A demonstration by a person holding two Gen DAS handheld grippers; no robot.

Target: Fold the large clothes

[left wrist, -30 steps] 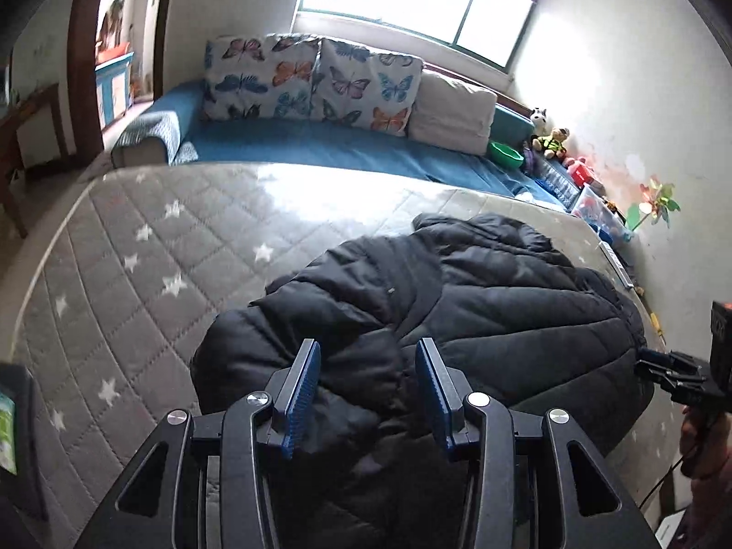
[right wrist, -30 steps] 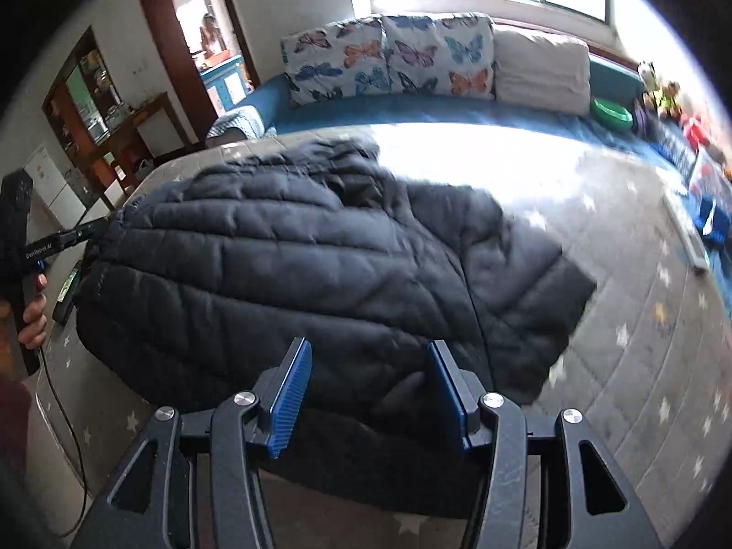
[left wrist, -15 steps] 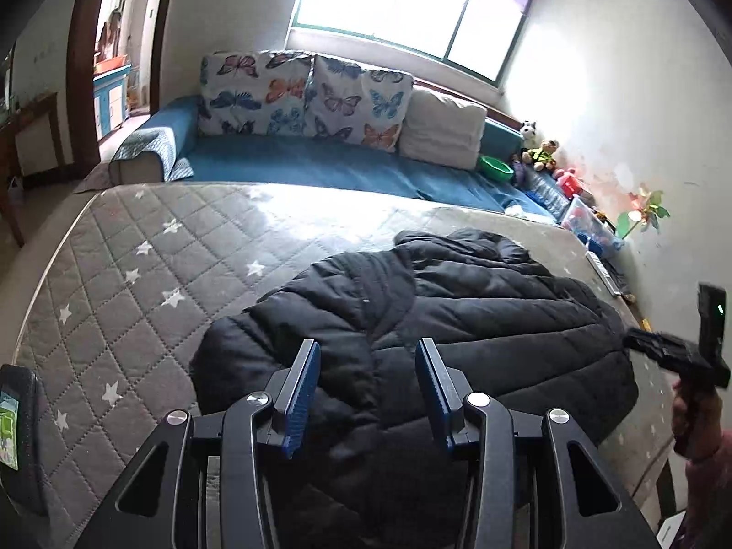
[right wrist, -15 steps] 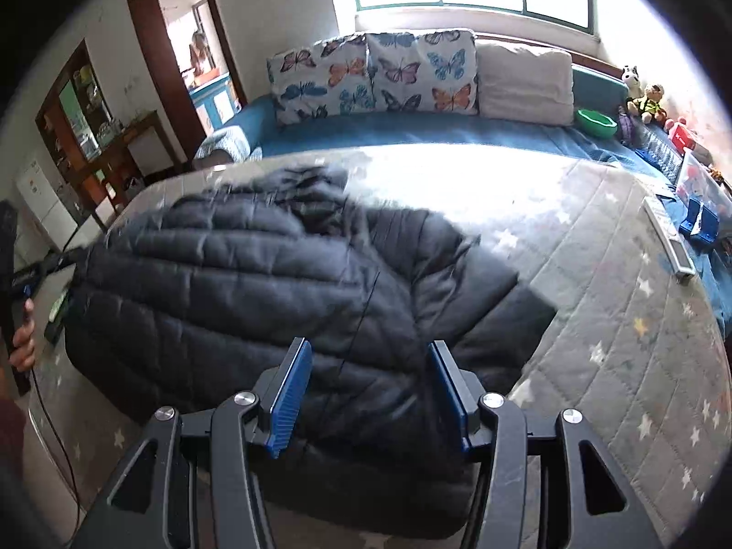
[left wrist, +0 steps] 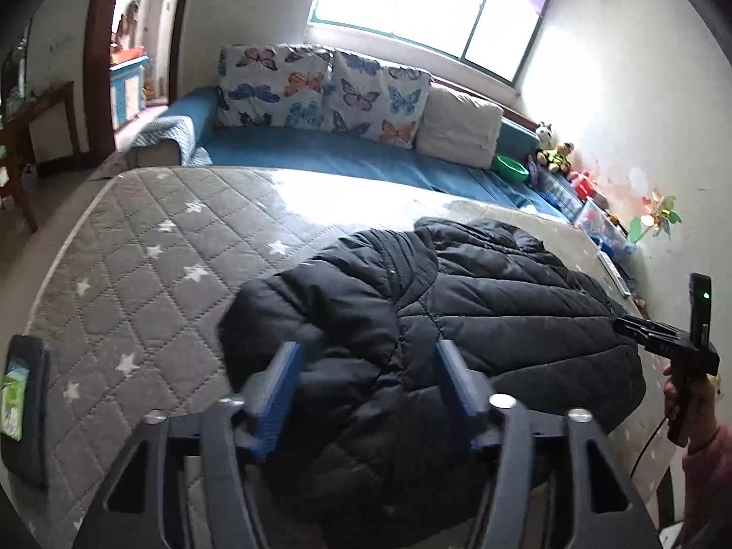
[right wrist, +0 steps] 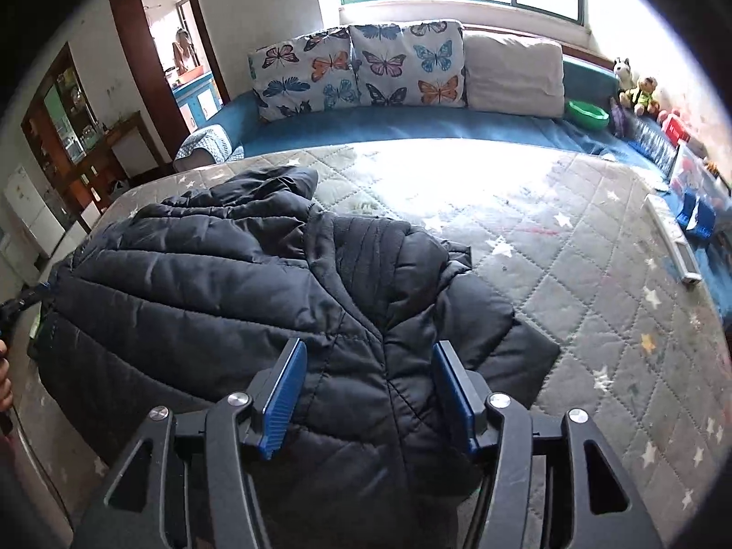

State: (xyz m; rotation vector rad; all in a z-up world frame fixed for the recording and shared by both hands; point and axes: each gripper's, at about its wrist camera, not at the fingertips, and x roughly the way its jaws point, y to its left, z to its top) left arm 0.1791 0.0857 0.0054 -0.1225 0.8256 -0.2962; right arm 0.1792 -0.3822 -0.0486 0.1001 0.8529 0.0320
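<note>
A black puffer jacket (right wrist: 256, 302) is lying bunched and partly folded on a grey quilted mattress (left wrist: 151, 265) patterned with white stars, one sleeve (right wrist: 494, 334) spreading toward the bare side of the bed. The left gripper (left wrist: 368, 393) is hovering over the jacket's near edge, its blue-padded jaws having just been opening wide, with nothing pinched between them. The right gripper (right wrist: 368, 389) is hanging above the jacket's middle, its jaws also just widening and gripping nothing. Behind the mattress, butterfly-print cushions (right wrist: 361, 68) are leaning along a blue couch (left wrist: 347, 160) under a bright window (left wrist: 425, 4), with toys (left wrist: 556, 155) lining the wall.
</note>
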